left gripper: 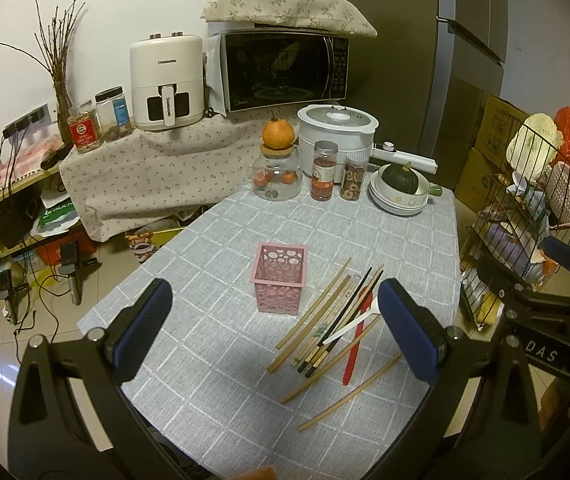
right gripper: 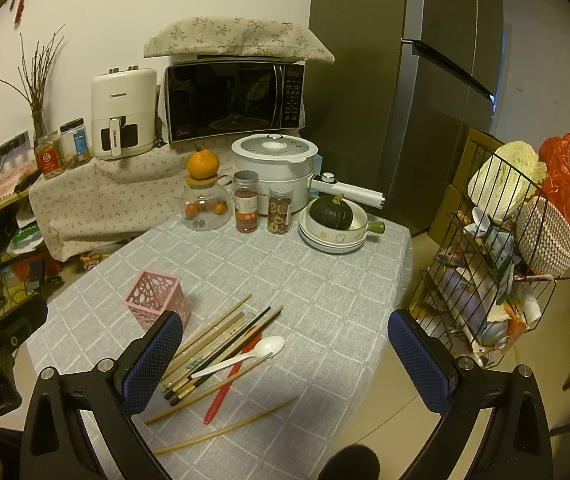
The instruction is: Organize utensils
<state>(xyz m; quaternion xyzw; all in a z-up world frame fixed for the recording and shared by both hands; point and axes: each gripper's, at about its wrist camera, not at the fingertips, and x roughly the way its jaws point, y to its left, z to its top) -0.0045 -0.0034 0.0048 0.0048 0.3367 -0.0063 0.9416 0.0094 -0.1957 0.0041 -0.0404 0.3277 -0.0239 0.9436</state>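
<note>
Left wrist view: left gripper (left gripper: 275, 320), fingers spread wide, empty, hovering over the table (left gripper: 221, 240). Pink holder (left gripper: 280, 278), centre frame, upright and seemingly empty, presumably the destination. Chopsticks (left gripper: 337, 320) and white spoon (left gripper: 355, 322) lie loose, lower right of it.

Right wrist view: right gripper (right gripper: 285, 356), spread, empty, poised above the pile; holder at centre left.

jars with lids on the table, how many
2, side by side at the table's far end: the red-filled jar next to the glass teapot, the ring-snack jar beside the stacked bowls. None seems hidden.
</note>
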